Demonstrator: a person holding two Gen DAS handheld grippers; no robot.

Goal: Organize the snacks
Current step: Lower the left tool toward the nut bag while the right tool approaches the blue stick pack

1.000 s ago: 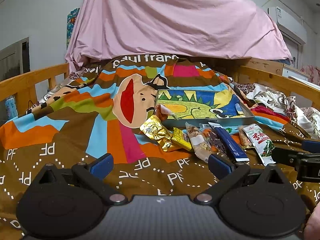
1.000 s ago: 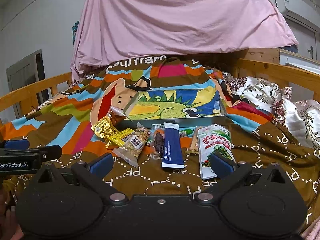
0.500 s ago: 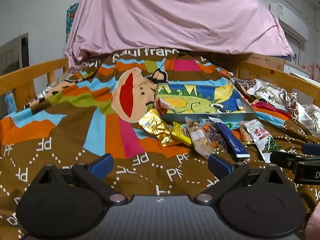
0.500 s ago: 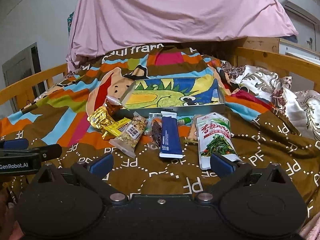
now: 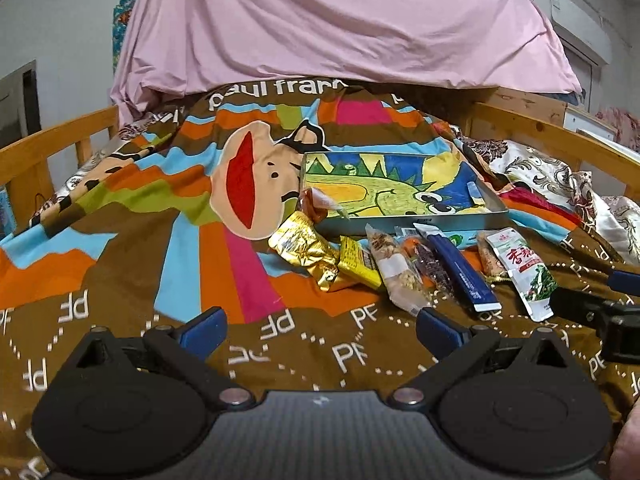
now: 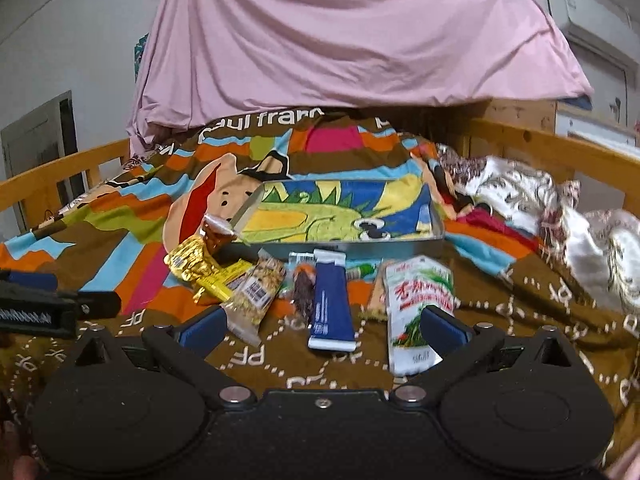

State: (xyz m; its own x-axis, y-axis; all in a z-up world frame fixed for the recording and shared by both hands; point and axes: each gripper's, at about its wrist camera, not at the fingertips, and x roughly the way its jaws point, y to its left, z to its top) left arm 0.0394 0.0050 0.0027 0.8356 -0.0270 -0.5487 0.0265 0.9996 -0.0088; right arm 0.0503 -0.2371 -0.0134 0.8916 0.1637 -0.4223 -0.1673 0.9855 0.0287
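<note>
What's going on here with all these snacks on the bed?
A person holds two tongs over a bed, sorting snacks. The left tongs and right tongs are both open and empty. A row of packets, among them a gold packet, a blue packet and a green-and-white pouch, lies on the blanket in front of a tin tray. Nothing is in the tray yet.

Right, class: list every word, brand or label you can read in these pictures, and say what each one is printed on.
"paul fran", cut off by a fold: the blanket.
"PF", repeated and mirrored in places: the same blanket.
Red Chinese characters, too blurred to read: the white and green packet.
Small print on the blue packet and the barcode label on the nut packet: too small to read.
</note>
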